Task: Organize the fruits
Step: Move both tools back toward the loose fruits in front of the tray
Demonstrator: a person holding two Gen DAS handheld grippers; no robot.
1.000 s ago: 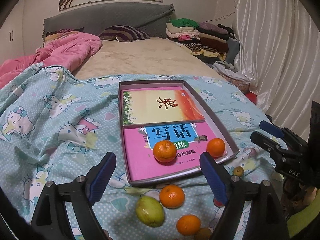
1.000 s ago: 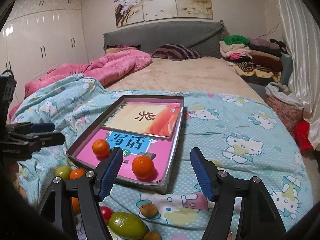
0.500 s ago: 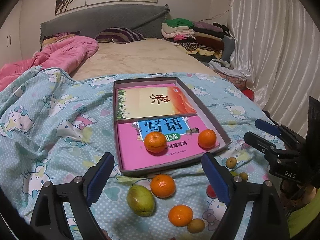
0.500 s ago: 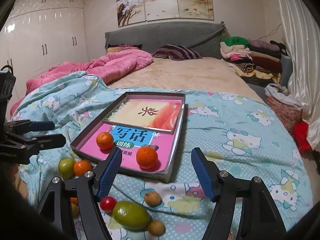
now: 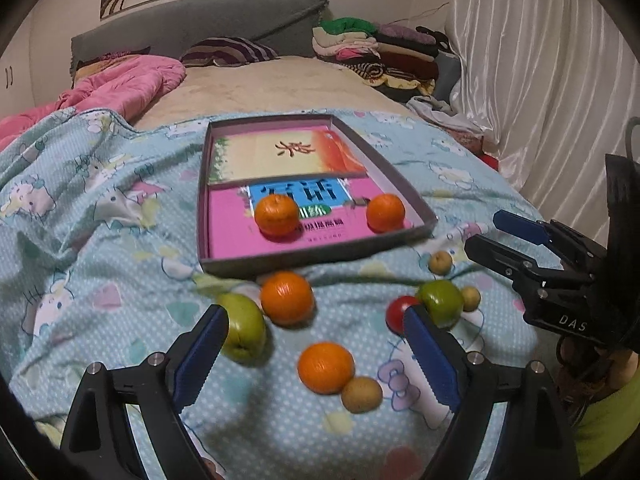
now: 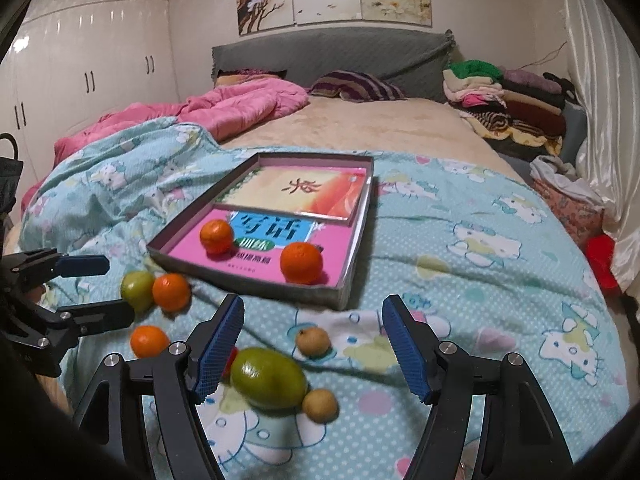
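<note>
A shallow grey box (image 5: 224, 266) (image 6: 344, 284) lined with pink books lies on the blue blanket and holds two oranges (image 5: 277, 215) (image 5: 385, 212). In front of it lie loose fruits: two oranges (image 5: 287, 298) (image 5: 325, 367), a green pear (image 5: 243, 332), a green fruit (image 5: 440, 302) (image 6: 268, 378), a red one (image 5: 400, 314) and small brown ones (image 5: 361, 394) (image 6: 313, 342). My left gripper (image 5: 316, 364) is open above the near orange. My right gripper (image 6: 312, 348) is open over the green fruit; it also shows in the left wrist view (image 5: 520, 240).
A pink quilt (image 6: 208, 110) and striped pillow (image 6: 356, 86) lie toward the headboard. Folded clothes (image 6: 504, 96) are stacked at the back right. A white curtain (image 5: 552, 80) hangs along the right side. White wardrobes (image 6: 80, 64) stand at left.
Both grippers have pulled back toward the near edge of the bed and lowered, so more loose fruit shows in front of the box. Both stay open and empty.
</note>
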